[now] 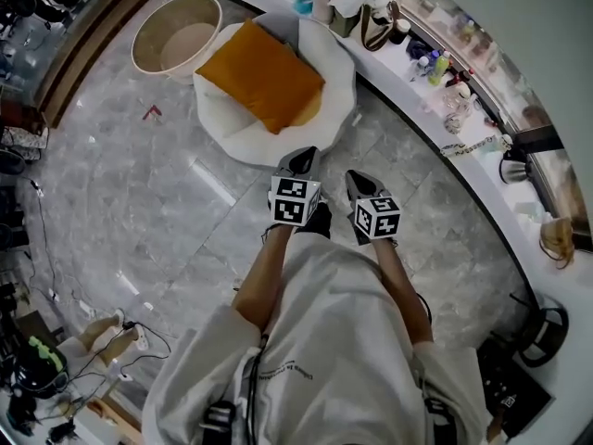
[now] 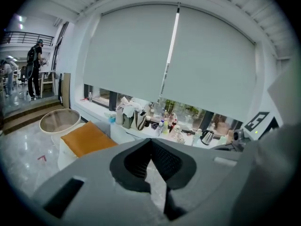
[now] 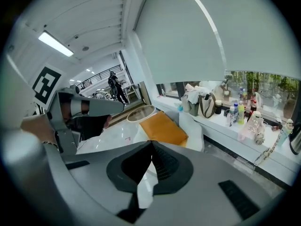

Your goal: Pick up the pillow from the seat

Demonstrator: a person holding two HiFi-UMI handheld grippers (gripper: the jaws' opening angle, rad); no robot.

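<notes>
An orange pillow [image 1: 264, 74] lies on a round white seat [image 1: 334, 82] ahead of me on the marble floor. Both grippers are held close to my body, well short of the seat and touching nothing. The left gripper [image 1: 304, 159] points toward the seat's near edge with its jaws shut and nothing between them. The right gripper [image 1: 357, 183] sits beside it, also shut and empty. From the left gripper view, the pillow [image 2: 87, 138] appears at lower left, beyond the closed left gripper [image 2: 151, 141]. In the right gripper view the pillow [image 3: 162, 128] lies straight ahead, past the closed right gripper [image 3: 151, 143].
A round beige basin [image 1: 176, 35] stands on the floor left of the seat. A curved white counter [image 1: 435, 142] with bags, bottles and a kettle [image 1: 512, 167] runs along the right. Cables [image 1: 56, 276] and small gear lie at lower left. A person [image 2: 34, 69] stands far off.
</notes>
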